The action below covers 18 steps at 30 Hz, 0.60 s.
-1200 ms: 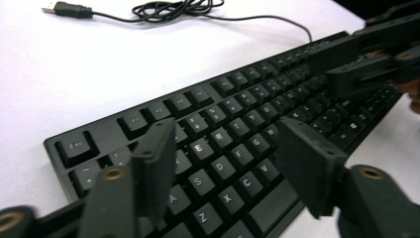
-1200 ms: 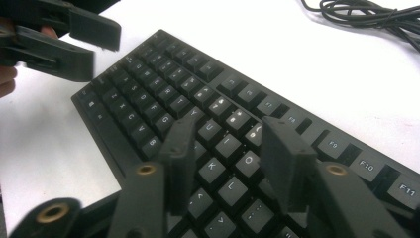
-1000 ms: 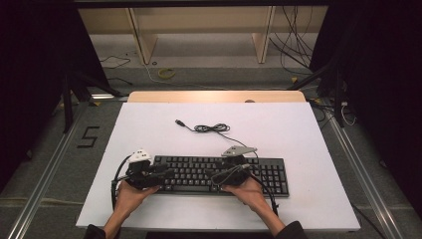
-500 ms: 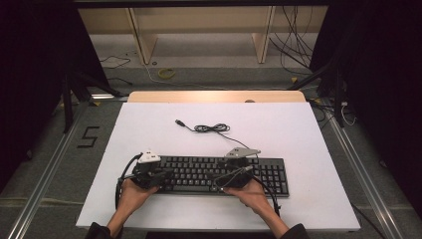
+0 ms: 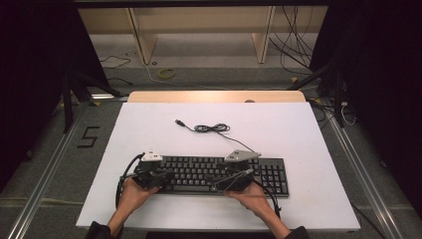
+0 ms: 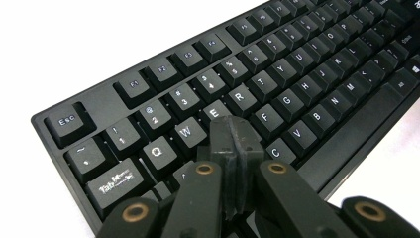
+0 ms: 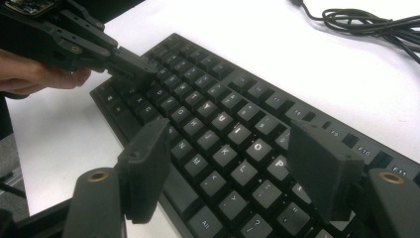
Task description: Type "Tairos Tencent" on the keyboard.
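A black full-size plastic keyboard (image 5: 219, 174) with white-lettered keys lies at the 6 o'clock edge of a white rectangular tabletop (image 5: 298, 129). Its thin black cable (image 5: 211, 128) is coiled toward 12 o'clock. Beyond the table are grey floor and pale wooden shelving (image 5: 199, 30). Both forearms enter from 6 o'clock. The left gripper (image 6: 233, 144) has its jaws pressed together, the tip down on the keys just below E. The right gripper (image 7: 233, 163) hovers over the O and P keys, its jaws just opened wide with nothing held between them.
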Motion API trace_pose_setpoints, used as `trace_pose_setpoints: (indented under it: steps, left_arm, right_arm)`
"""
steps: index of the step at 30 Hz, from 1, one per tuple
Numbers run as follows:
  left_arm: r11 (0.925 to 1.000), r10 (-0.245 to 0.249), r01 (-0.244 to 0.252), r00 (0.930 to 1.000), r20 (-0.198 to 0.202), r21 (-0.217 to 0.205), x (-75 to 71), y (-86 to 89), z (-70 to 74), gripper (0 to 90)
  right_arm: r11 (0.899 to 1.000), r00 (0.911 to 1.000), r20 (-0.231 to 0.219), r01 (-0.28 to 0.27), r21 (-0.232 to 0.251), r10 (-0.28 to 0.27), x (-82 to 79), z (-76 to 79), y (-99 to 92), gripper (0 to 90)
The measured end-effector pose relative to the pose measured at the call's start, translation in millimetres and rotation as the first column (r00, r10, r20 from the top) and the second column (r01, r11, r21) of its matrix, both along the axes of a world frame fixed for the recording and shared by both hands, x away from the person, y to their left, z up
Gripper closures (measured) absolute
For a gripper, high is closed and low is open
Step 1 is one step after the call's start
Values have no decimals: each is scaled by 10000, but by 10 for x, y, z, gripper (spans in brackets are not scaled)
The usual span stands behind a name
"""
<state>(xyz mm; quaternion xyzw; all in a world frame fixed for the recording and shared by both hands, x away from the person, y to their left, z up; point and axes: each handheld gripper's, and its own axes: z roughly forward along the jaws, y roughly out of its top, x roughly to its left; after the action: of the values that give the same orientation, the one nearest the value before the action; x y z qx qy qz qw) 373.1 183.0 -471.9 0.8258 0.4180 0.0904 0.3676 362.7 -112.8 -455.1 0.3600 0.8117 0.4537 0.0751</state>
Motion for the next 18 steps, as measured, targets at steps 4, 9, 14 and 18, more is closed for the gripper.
trace_pose_setpoints:
  steps: [4,9,14,18]
  left_arm:
    - [10000,-23,23,10000,-67,41,5,-6,-3,894]
    - [10000,-67,68,9997,-238,17,13,-14,-36,895]
    - [10000,-15,15,9997,-241,19,9,-20,-38,897]
    - [10000,47,-47,9999,-155,-24,5,-14,-37,895]
  right_arm:
    - [10000,10000,21,-3,15,3,-6,-5,-7,345]
    - [10000,10000,0,8,-20,-8,-12,-8,-16,345]
    - [10000,10000,-7,7,-30,-7,-19,-10,-19,344]
    - [10000,10000,20,20,-29,-20,-26,-3,-26,344]
